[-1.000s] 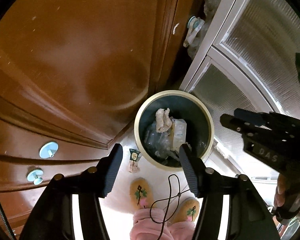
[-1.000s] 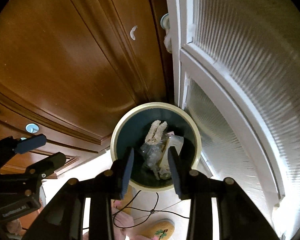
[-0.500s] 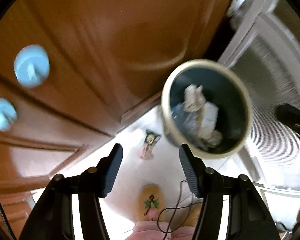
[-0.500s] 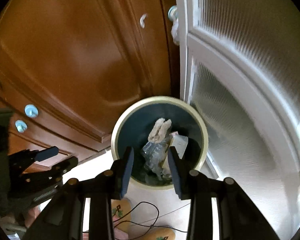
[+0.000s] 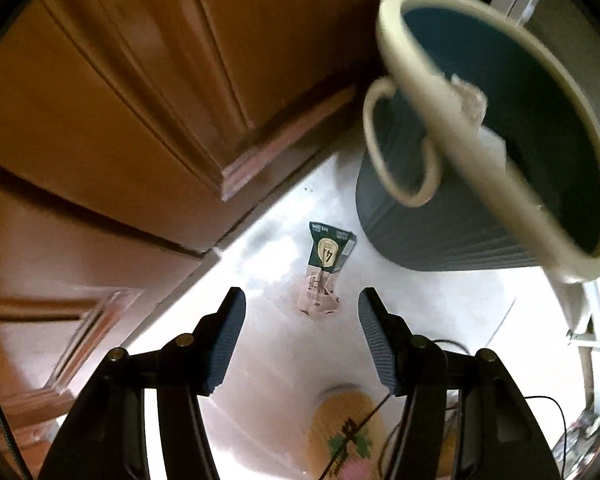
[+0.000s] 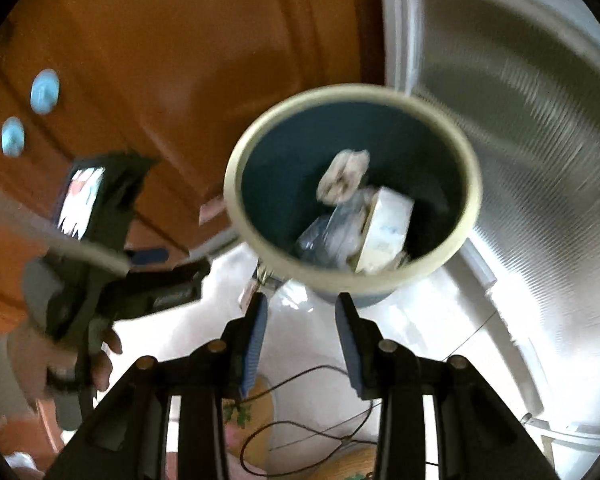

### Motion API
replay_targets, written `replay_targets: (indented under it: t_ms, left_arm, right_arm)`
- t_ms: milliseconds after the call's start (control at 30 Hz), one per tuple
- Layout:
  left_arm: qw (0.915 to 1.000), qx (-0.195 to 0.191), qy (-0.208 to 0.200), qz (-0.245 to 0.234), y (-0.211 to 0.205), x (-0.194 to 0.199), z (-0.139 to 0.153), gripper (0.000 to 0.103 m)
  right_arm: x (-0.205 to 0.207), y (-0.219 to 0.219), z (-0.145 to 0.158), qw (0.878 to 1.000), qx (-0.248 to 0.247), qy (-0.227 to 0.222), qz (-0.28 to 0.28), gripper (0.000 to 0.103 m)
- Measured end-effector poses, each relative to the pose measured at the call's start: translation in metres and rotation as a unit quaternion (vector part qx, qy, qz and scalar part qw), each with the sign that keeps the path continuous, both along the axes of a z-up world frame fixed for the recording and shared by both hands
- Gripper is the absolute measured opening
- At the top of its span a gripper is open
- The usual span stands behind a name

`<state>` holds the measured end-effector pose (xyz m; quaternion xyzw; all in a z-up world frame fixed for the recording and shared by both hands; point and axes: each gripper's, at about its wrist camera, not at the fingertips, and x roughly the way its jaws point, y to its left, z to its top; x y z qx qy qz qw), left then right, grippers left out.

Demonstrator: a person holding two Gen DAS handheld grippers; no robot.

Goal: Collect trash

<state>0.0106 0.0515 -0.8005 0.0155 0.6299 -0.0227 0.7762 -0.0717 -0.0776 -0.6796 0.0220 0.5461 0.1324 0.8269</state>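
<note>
wrapper (image 5: 324, 270) | on floor, just ahead of open left tongs (image 5: 300, 328)

Floor (image 5: 283, 360): I am looking down at pale, glossy flooring that is reflecting bright light.
Cabinet (image 5: 131, 92): warm brown wooden panelled fronts are filling my left side, their moulded base meeting the floor.
Knobs (image 6: 43, 92): two round pale-blue knobs are sitting one above the other on the wood, blurred in my right view.
Door (image 6: 520, 140): a white-framed panel of ribbed frosted glass is curving along my right side, letting in soft light.
Corner: wood and white frame are meeting behind the bin.
</note>
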Motion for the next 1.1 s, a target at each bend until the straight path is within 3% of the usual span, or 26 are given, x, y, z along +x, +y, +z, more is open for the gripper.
replay_targets:
  t_ms: [133,300,533,667,733,767,1100]
  left_arm:
    - [0.9997,-0.007,0.006,-0.024,-0.008,0.004,-0.035,0.057]
    - [0.999,-0.02,0.019,-0.035,-0.017,0.012,-0.077,0.057]
    - [0.9984,-0.011,0.033,-0.043,-0.029,0.016,-0.119,0.057]
    - [0.9987,-0.016,0.044,-0.022,-0.023,0.021,-0.13,0.054]
    - [0.9986,-0.023,0.045,-0.014,-0.02,0.022,-0.131,0.035]
    - [0.9985,-0.025,0.047,-0.012,-0.019,0.022,-0.132,0.03]
    - [0.998,-0.039,0.05,0.0,-0.008,0.01,-0.121,0.022]
  right_arm:
    - [-0.003,0.009,-0.046,1.0,-0.007,0.026,0.011,0.036]
    - [0.006,0.007,-0.079,0.999,-0.019,0.031,0.01,0.036]
    - [0.015,-0.005,-0.091,0.999,-0.032,0.023,-0.004,0.036]
    - [0.018,-0.007,-0.092,0.999,-0.035,0.022,-0.009,0.036]
    - [0.018,-0.008,-0.092,0.999,-0.036,0.022,-0.006,0.036]
    - [0.017,-0.007,-0.092,0.999,-0.037,0.022,-0.004,0.036]
    - [0.014,0.003,-0.091,0.999,-0.029,0.027,0.021,0.036]
